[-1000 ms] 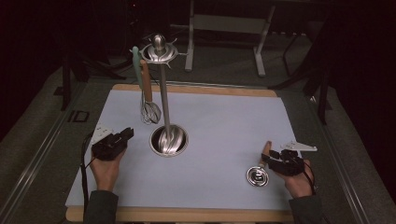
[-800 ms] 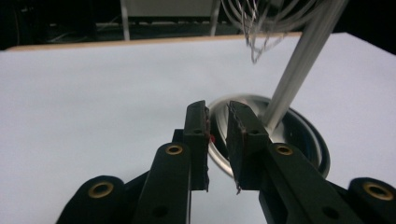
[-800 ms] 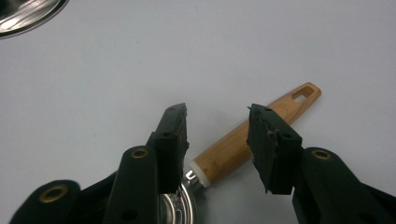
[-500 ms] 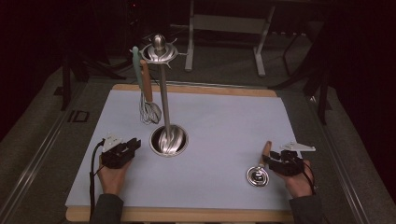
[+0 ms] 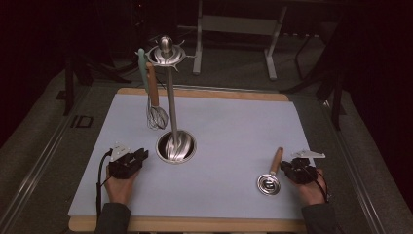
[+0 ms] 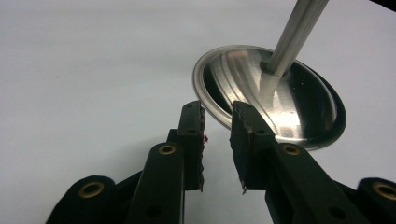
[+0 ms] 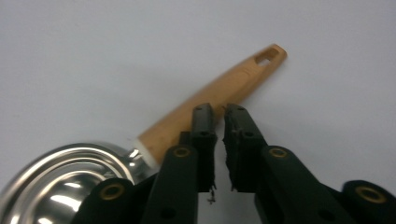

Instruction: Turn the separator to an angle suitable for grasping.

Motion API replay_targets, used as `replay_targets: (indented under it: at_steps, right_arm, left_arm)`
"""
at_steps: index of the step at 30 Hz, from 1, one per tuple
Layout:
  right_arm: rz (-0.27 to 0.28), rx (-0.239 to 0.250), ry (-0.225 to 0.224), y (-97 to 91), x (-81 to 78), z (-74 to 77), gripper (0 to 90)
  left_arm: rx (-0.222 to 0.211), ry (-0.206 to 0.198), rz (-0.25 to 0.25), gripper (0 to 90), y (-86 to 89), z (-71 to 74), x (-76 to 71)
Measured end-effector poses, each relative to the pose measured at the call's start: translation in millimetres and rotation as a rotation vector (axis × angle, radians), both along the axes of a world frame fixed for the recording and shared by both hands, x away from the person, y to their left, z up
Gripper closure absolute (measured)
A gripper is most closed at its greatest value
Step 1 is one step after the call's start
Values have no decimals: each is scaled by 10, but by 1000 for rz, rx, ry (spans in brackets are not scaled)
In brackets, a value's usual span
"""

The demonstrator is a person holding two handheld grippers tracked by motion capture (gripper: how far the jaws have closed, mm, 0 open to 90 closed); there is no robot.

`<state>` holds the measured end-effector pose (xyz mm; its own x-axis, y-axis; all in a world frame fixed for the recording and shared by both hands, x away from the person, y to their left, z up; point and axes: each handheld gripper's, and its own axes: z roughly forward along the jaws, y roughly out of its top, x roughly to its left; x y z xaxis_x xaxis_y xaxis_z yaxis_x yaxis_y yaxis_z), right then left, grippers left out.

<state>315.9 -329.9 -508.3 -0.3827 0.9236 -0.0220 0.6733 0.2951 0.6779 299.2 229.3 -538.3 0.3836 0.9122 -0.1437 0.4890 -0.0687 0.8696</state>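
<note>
Table brightly lit from above, surroundings dark; steel glare; near jaws soft-focused.

One rack [image 5: 171,97], one whisk [image 5: 156,114], one spatula [image 5: 141,68], one ladle [image 5: 271,176].

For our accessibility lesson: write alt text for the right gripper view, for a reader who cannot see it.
The right gripper points its two black jaws, nearly closed with a thin gap, at the wooden handle of a metal ladle lying on the pale table. The handle runs behind the jaw tips; the shiny bowl sits at lower left.
</note>
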Motion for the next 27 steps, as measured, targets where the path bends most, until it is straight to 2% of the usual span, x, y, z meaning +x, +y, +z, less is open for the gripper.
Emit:
replay_targets:
  at_steps: [7, 12, 16, 21, 27]
  right_arm:
    - [-31, 2, 18, -37, 48, -80, 897]
    - [-38, -4, 33, -29, 82, -141, 899]
    - [-41, -1, 29, -25, 100, -148, 899]
    - [-41, -1, 25, -10, 121, -150, 899]
    - [-34, 4, 28, 29, 143, -152, 899]
  left_arm:
    - [9, -9, 8, 738, -7, -6, -11]
    - [18, -15, 7, 736, -16, -6, -19]
    - [21, -18, 4, 735, -22, -5, -24]
    - [-2, -20, 3, 735, 2, -8, -26]
    - [8, -21, 0, 735, -11, -8, -26]
